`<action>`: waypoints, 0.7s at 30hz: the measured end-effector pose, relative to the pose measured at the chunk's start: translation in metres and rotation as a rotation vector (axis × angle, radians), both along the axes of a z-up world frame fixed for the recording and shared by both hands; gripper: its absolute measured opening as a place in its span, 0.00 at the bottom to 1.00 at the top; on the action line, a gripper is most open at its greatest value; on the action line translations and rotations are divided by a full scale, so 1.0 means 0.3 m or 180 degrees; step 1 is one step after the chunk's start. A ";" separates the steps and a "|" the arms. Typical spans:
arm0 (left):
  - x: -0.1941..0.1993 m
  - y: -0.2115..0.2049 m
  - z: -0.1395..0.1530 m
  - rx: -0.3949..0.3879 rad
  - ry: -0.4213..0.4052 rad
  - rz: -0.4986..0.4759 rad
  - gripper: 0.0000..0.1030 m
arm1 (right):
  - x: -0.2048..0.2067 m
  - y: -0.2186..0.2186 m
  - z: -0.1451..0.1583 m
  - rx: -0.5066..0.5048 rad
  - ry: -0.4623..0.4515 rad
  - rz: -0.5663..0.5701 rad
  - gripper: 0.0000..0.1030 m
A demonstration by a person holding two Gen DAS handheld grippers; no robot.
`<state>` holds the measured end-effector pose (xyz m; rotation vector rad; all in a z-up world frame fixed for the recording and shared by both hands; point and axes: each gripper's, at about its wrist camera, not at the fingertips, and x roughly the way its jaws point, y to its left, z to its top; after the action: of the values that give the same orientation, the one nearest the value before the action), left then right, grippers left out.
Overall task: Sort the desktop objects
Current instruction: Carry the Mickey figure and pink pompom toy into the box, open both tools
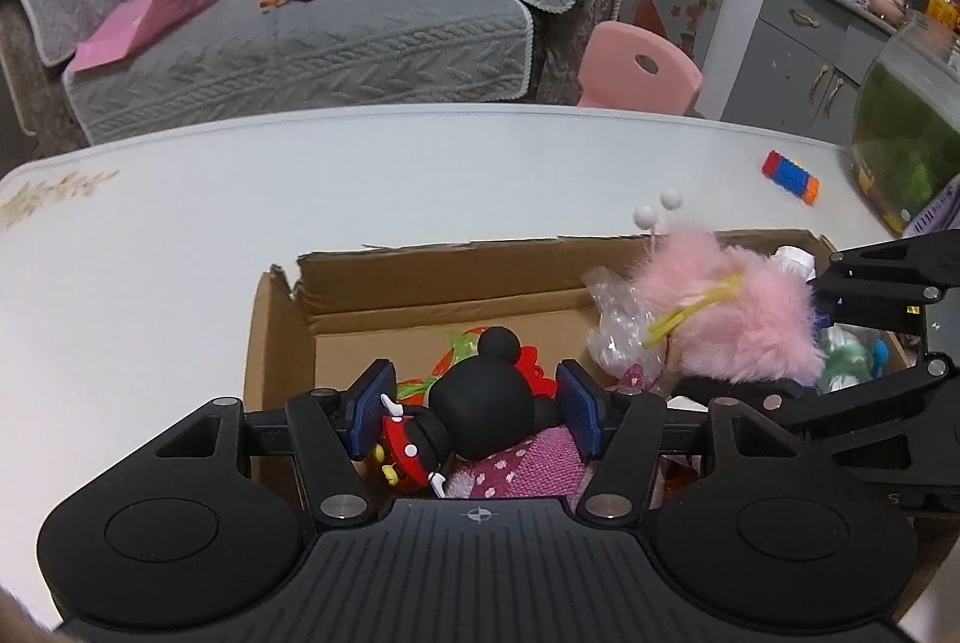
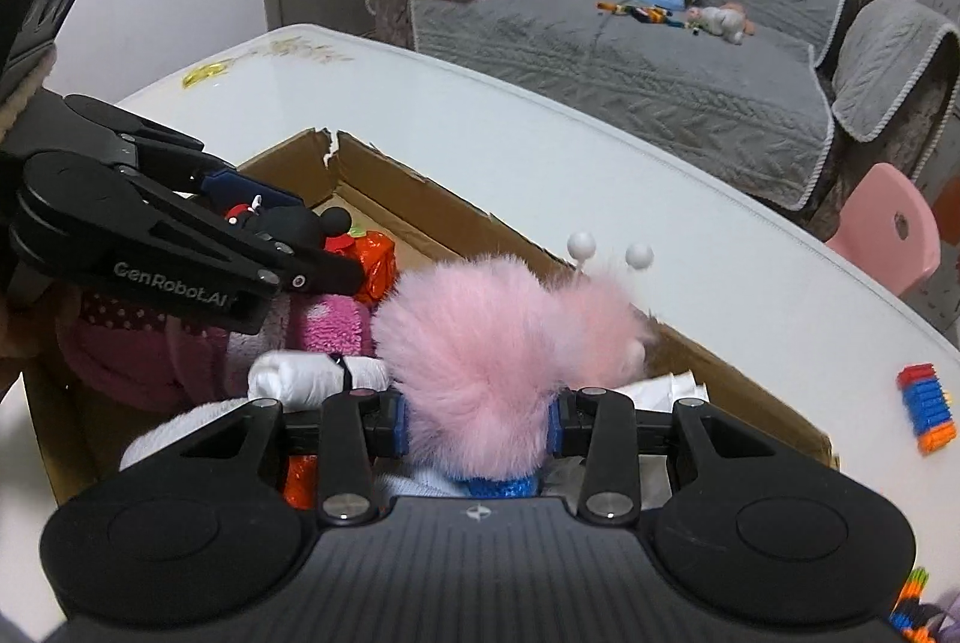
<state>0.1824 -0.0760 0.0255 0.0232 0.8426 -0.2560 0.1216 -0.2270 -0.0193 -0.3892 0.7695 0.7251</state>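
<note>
Both toys over cardboard box (image 1: 276,331) rim; white table (image 1: 180,247) beyond bare.

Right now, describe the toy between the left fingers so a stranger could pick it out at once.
Start at the white table and find the open cardboard box on it. At the box's near left end, the left gripper holds a mouse figure between its blue fingers. Its smooth round black head, ball ear and red bow set it apart from the fluffy pink toy beside it.
</note>
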 end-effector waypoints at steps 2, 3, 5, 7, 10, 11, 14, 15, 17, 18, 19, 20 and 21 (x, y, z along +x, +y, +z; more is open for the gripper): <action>-0.036 0.007 -0.001 -0.0030 -0.0005 0.0024 0.63 | -0.030 -0.002 0.000 -0.0025 -0.0006 0.0032 0.35; -0.047 0.004 -0.001 -0.0028 -0.0008 0.0028 0.63 | -0.051 -0.006 0.002 -0.0040 -0.0016 0.0049 0.35; -0.065 0.002 0.002 -0.0026 -0.0004 0.0025 0.63 | -0.065 -0.005 0.003 -0.0058 -0.0018 0.0069 0.34; -0.080 -0.006 0.005 -0.0019 -0.0008 0.0020 0.63 | -0.082 -0.009 0.002 -0.0069 -0.0020 0.0087 0.34; -0.095 -0.013 0.012 0.0007 -0.0033 0.0046 0.66 | -0.095 -0.017 0.008 -0.0092 -0.0054 0.0080 0.37; -0.098 -0.011 0.019 -0.0011 -0.0041 0.0057 0.68 | -0.084 -0.012 0.013 -0.0087 -0.0084 0.0071 0.38; -0.112 -0.003 0.051 -0.0019 -0.0104 0.0118 0.87 | -0.094 -0.017 0.051 -0.0033 -0.0169 0.0052 0.46; -0.121 -0.001 0.064 -0.0019 -0.0133 0.0126 0.87 | -0.096 -0.016 0.061 -0.0024 -0.0212 0.0047 0.52; -0.142 -0.001 0.095 -0.0013 -0.0175 0.0133 0.90 | -0.117 -0.025 0.092 0.0007 -0.0301 0.0038 0.60; -0.150 -0.002 0.112 -0.0022 -0.0186 0.0136 0.94 | -0.129 -0.031 0.110 0.0025 -0.0346 0.0022 0.68; -0.165 -0.002 0.132 -0.0039 -0.0217 0.0141 0.98 | -0.139 -0.038 0.125 0.0042 -0.0399 0.0001 0.74; -0.180 -0.007 0.148 -0.0047 -0.0262 0.0140 1.00 | -0.154 -0.045 0.138 0.0059 -0.0440 -0.0016 0.77; -0.197 -0.009 0.166 -0.0041 -0.0314 0.0140 1.00 | -0.144 -0.050 0.147 0.0069 -0.0466 -0.0031 0.82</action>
<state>0.1232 -0.0788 0.0754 0.0053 0.7427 -0.2172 0.0783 -0.2421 0.0247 -0.4140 0.6247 0.6872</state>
